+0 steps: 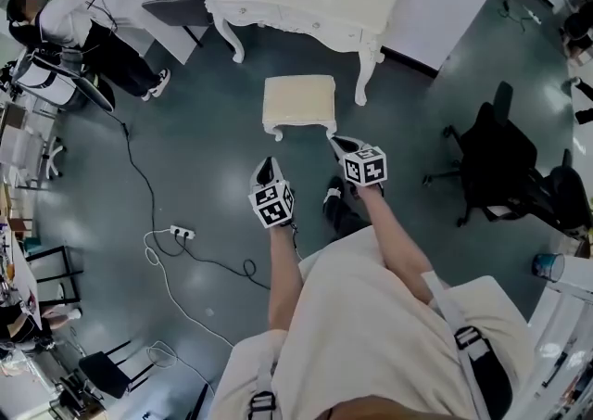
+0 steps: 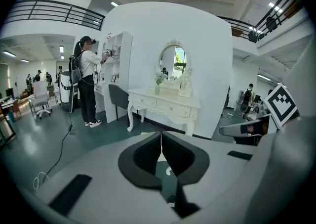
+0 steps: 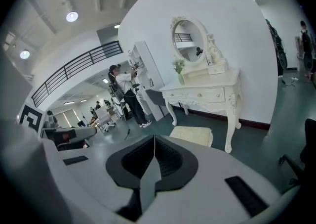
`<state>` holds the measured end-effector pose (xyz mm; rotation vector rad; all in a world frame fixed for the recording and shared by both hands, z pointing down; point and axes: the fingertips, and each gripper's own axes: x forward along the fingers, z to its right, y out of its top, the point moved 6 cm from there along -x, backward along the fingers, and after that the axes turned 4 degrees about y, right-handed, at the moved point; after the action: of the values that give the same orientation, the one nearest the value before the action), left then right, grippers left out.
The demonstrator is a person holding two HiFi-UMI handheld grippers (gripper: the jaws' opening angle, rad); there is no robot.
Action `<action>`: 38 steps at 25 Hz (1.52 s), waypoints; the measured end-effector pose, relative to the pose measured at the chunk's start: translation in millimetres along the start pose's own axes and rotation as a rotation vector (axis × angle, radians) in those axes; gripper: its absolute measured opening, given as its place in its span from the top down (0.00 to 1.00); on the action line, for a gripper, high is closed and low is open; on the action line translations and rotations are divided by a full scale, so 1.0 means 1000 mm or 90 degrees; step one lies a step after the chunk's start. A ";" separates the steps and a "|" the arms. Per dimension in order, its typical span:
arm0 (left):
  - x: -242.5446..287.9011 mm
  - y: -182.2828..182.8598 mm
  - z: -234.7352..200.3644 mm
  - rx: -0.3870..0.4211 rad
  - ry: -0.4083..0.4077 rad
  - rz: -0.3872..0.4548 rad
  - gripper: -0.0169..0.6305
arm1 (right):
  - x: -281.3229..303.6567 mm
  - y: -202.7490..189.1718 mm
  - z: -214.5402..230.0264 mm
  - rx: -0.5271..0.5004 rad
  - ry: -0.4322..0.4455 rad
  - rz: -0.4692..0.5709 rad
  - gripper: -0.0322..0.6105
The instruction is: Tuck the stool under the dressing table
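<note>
Stool (image 1: 298, 103) stands on the dark floor (image 1: 195, 149) just ahead of both our tools, between them and the desk (image 1: 306, 1). It is out in front of the desk, not under it. It is a pale, cushioned seat on short curved legs, roughly in line with the gap between the desk's front legs.

Our left tool (image 1: 266, 168) hangs a little short of the stool's near left corner, apart from it. In the left gripper view the left tool (image 2: 161, 144) has its dark pads pressed together along one thin line, with nothing held between them. Our right tool (image 1: 341, 143) points at the stool's near right leg and is just beside it; we cannot tell whether it touches. In the right gripper view the right tool (image 3: 154, 156) is likewise closed up tight and empty, and the stool (image 3: 192, 135) shows beyond and to the right of its tip, in front of the desk (image 3: 202, 92).

Beyond the stool the desk (image 2: 165, 103) stands against a white wall and carries an oval mirror (image 2: 173, 62) and a small vase of flowers (image 2: 157, 87). Far off to the left of our left tool a person (image 1: 74, 24) in a white top faces white shelving. A black office chair (image 1: 500, 159) sits well to the right of our right tool, and a power strip (image 1: 182, 233) with trailing cable lies on the floor to the left of our left tool.
</note>
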<state>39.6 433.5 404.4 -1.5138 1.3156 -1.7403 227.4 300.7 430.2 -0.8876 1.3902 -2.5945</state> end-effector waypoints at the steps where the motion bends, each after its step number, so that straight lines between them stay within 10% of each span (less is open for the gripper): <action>1: 0.009 0.008 -0.004 0.001 0.000 0.002 0.95 | 0.008 0.007 0.002 -0.003 0.002 -0.001 0.88; 27: 0.194 0.154 -0.002 0.090 -0.022 0.030 0.95 | 0.135 0.181 0.116 0.081 -0.022 0.110 0.88; 38: 0.242 0.094 0.008 0.100 -0.026 -0.067 0.95 | 0.121 0.129 0.174 0.119 -0.117 0.097 0.88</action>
<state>-39.7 188.3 435.4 -1.5454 1.0698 -1.8220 190.8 57.4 458.5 -0.9267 1.1015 -2.4119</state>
